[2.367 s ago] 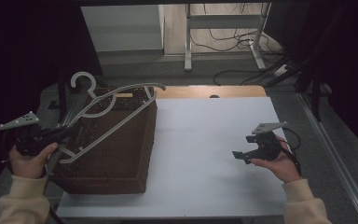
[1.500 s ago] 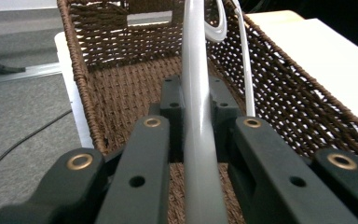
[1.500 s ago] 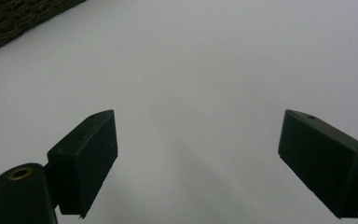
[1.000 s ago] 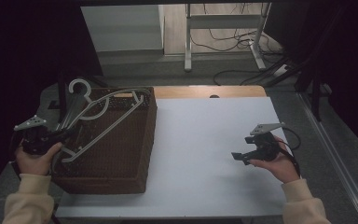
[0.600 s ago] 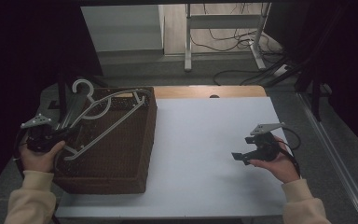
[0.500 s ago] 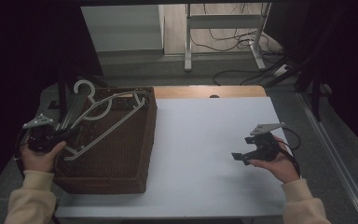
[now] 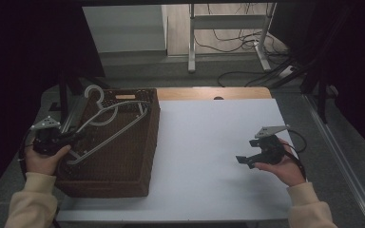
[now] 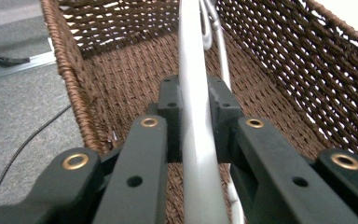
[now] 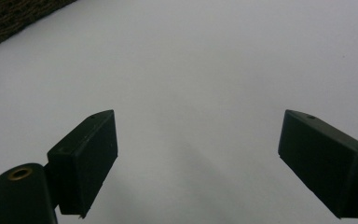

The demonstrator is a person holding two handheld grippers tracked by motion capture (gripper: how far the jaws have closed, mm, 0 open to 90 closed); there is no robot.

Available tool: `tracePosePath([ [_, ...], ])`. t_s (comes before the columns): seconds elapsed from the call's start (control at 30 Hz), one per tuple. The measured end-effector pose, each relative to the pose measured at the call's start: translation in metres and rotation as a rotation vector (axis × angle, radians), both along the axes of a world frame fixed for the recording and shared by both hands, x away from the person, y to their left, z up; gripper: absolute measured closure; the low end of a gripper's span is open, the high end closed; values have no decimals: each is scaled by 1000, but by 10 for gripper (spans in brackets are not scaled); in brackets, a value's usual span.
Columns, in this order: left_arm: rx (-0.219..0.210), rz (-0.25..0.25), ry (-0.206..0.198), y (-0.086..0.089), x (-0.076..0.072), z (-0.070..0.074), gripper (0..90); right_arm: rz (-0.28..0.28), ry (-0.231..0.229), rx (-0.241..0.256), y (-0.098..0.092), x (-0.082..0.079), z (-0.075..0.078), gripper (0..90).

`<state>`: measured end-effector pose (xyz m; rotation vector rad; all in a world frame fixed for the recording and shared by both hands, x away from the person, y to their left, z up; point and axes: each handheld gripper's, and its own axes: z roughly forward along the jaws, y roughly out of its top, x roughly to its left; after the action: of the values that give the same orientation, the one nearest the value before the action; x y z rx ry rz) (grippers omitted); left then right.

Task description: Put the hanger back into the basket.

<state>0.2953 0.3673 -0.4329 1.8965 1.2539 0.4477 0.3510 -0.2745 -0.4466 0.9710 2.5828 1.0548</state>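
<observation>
Pretty dim overall, dark at the sides, brightest on the white counter; soft blur on the close-up tongs.

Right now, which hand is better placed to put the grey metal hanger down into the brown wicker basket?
Left. Its gripper is shut on the grey metal hanger over the brown wicker basket. The right gripper is open, far off above the white table.

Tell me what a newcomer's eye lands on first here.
The brown basket at the table's left edge, with a grey hanger lying slantwise across its open top. The left gripper is clamped on the hanger's bar, while the right gripper hangs open over the bare white table.
</observation>
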Motion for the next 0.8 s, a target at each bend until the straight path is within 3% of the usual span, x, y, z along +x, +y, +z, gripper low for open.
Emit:
tracePosePath([
  [0.1,-20,-23,10,0,-1,1,775,0,-1,0,0,0,0,119],
  [0.23,-14,-26,14,-3,-2,1,776,-1,-1,2,-1,0,0,119],
  [0.3,-30,-38,32,-3,0,1,729,-1,-1,1,-1,0,0,119],
  [0.47,10,-47,52,-9,2,0,709,-2,-1,0,-1,0,0,119],
  [0.63,16,-35,56,-11,2,0,507,-4,-3,2,-2,0,1,119],
  [0.8,20,-31,46,-12,0,2,387,-4,-4,2,-2,0,1,119],
])
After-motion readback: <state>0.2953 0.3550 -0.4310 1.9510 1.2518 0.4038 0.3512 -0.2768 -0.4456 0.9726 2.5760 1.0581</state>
